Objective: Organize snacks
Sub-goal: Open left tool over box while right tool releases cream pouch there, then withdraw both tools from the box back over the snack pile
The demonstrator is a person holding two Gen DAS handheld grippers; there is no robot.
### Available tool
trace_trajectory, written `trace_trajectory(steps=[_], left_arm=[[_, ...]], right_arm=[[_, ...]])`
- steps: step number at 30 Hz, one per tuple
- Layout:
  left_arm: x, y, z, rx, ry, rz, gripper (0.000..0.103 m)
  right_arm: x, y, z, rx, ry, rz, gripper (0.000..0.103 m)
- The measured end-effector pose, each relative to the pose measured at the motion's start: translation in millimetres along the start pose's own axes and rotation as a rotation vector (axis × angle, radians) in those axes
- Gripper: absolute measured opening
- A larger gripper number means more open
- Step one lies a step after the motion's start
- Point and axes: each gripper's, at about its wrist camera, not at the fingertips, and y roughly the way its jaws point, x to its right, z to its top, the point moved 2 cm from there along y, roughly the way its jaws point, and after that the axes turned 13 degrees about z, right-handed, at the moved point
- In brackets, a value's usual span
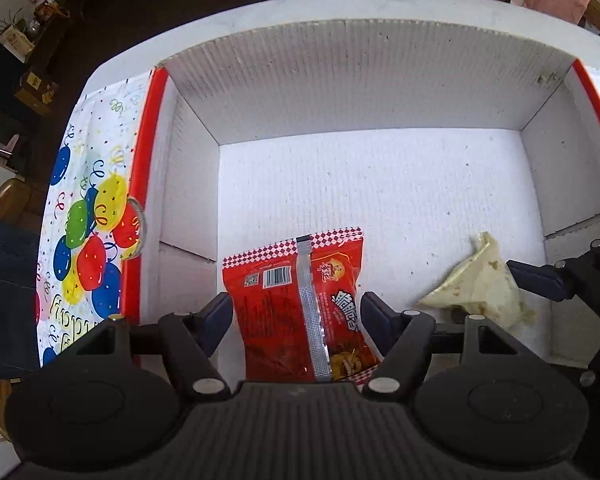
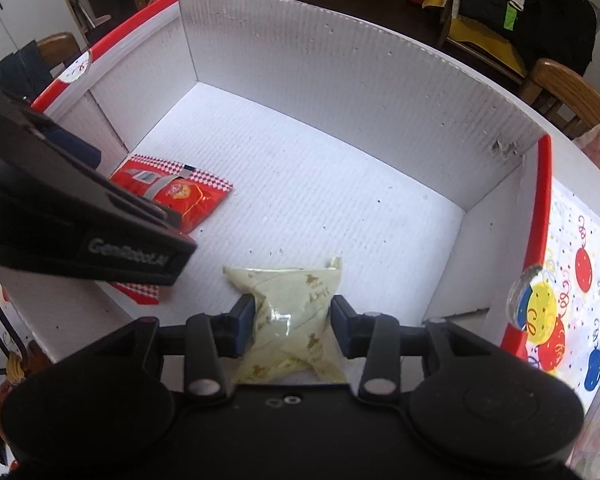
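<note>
Jaws of both grippers straddle packets: left gripper (image 1: 296, 312) the red packet (image 1: 300, 304), right gripper (image 2: 292, 324) the pale pouch (image 2: 292, 312).

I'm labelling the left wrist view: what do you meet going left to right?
Balloon cloth → box's red edge → red packet → pale packet → right claw.

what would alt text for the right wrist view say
The right gripper clamps a pale yellow snack pouch just inside a white cardboard box. The left gripper holds a red snack packet at the box's left side.
</note>
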Motion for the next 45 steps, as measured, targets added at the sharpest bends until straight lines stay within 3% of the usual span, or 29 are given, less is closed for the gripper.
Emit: trace_trajectory(steps=[9, 22, 37, 45], left_arm=[[-12.4, -34.8, -14.3, 0.097, -0.037, -0.066, 0.070], [-50.3, -92.6, -54.6, 0.246, -0.099, -0.149, 0.070], [-87.5, -147.9, -133.1, 0.414, -0.122, -0.199, 0.072], [-101.5, -166.4, -177.7, 0.476, -0.118, -0.229, 0.076]], right_arm=[[5.4, -32.2, -2.0, 0.099, 0.048, 0.045, 0.044], [-20.7, -105.5, -23.3, 0.260, 0.076, 0.086, 0.061], [-78.4, -172.4, -68.4, 0.442, 0.070, 0.122, 0.085], [-106.9, -189.1, -96.2, 0.509, 0.058, 0.124, 0.089]])
